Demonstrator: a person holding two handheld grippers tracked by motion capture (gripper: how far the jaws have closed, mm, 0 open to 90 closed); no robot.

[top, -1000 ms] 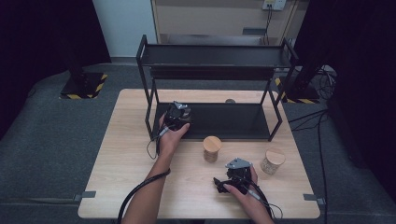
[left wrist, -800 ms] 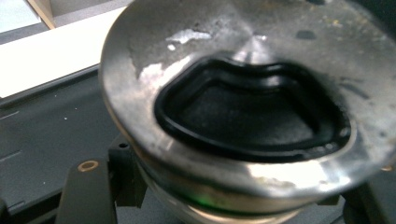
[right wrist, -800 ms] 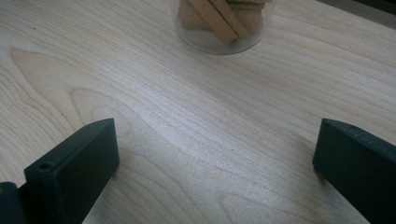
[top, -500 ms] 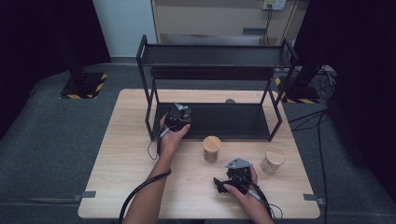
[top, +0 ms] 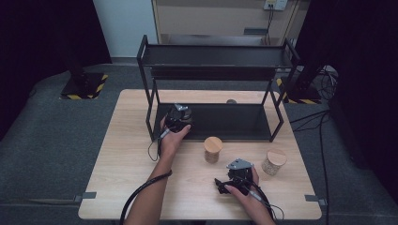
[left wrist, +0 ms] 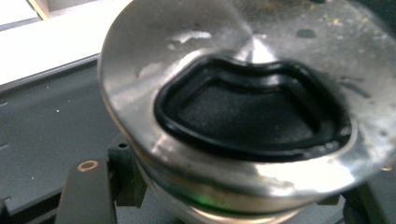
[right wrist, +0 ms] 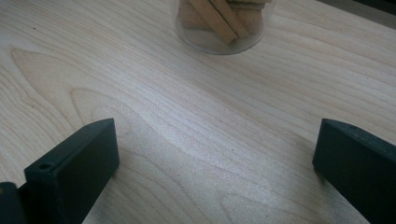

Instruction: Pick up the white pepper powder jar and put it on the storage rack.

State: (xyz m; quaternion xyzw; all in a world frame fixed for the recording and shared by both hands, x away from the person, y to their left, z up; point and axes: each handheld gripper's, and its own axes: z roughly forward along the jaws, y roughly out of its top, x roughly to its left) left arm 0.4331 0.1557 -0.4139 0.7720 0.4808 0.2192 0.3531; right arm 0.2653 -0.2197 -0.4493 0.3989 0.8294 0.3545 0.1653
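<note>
At the left end of the black rack's lower shelf (top: 225,123), just inside the front left upright, the left gripper (top: 177,116) sits with its jaws clamped on a glass jar (left wrist: 233,112); in the left gripper view the jar's round glass bottom, with a dark moulded shape behind it, looms right against the lens, tilted, with the dark shelf surface behind it. The shelf runs bare from the gripper to its right uprights, and its front edge lies just ahead of the holding hand. Left of that hand the wooden table (top: 126,159) lies open all the way to its left and near edges, crossed only by the gripper's cable. Toward the middle, a jar with a wooden lid (top: 212,149) stands upright on the table, just in front of the shelf's front rail and well apart from the left hand. Nearer the person and to the right, the right gripper (top: 220,185) lies low over the table with its jaws spread wide and nothing between them; the right gripper view shows bare wood grain between the two black jaws and the base of that lidded jar ahead, holding pale wooden-looking sticks. Farther right, a second lidded jar (top: 273,161) with pale grainy contents stands near the table's right edge, close beside the right hand.
</note>
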